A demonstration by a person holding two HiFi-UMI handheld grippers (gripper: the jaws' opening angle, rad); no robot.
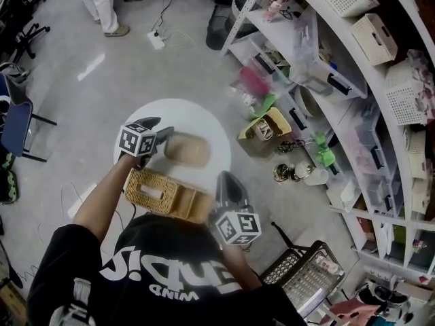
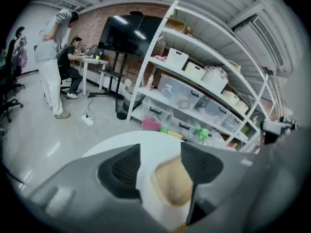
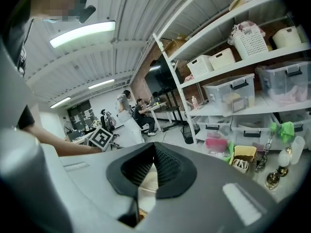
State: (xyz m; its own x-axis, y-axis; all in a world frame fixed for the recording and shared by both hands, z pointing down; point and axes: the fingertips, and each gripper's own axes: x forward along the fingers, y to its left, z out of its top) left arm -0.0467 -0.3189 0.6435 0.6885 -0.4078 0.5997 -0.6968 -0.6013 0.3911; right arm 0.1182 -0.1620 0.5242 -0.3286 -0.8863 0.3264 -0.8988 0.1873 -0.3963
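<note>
Table (image 1: 170, 114) is small: left gripper (image 1: 162, 134), jaws apart, may shove the tray (image 1: 187, 149) off; right gripper (image 1: 228, 180), jaws together, may bump the box (image 1: 160, 192).

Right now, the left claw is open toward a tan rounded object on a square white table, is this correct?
Not quite: the white table is round, not square, as the head view shows. The rest holds: the left claw stands open toward the tan rounded object.

white print on black shirt (image 1: 178, 258), illegible
</note>
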